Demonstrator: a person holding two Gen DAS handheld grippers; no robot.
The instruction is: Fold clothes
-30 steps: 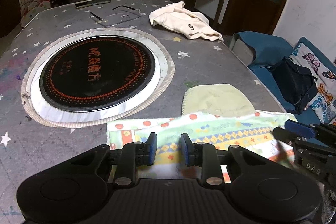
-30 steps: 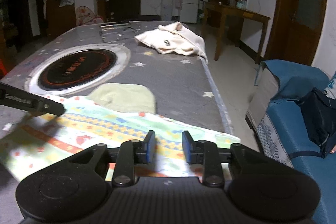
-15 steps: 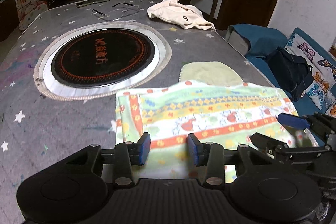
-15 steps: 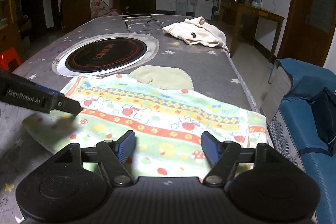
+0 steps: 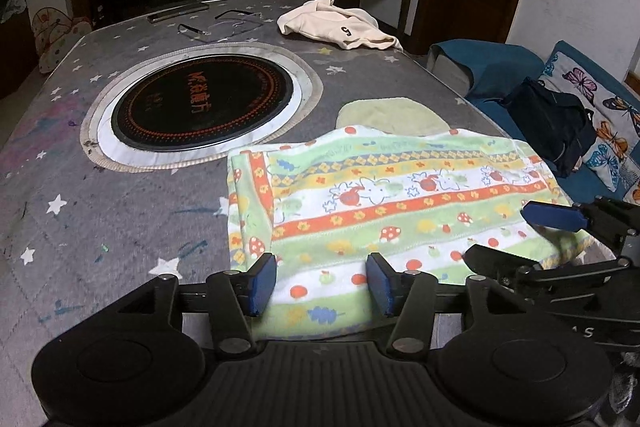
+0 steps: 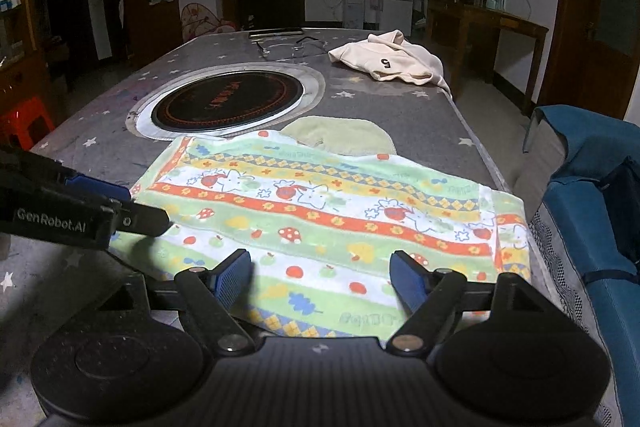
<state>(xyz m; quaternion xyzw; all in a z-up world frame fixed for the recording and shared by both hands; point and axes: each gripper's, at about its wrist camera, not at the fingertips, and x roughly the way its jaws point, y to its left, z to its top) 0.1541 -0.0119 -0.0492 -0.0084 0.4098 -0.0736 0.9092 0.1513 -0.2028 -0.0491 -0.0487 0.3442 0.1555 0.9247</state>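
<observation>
Both the left gripper (image 5: 321, 283) and the right gripper (image 6: 322, 277) are held low, jaws spread wide, nothing clasped.

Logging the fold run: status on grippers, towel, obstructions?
Left gripper open, right gripper open. Patterned towel flat on table, released. Pale green cloth tucked under its far edge.

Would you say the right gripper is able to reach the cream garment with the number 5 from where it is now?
Probably not without moving: the cream garment lies at the table's far end, while the open right gripper hovers over the patterned towel at the near edge. Nothing blocks the way.
</observation>
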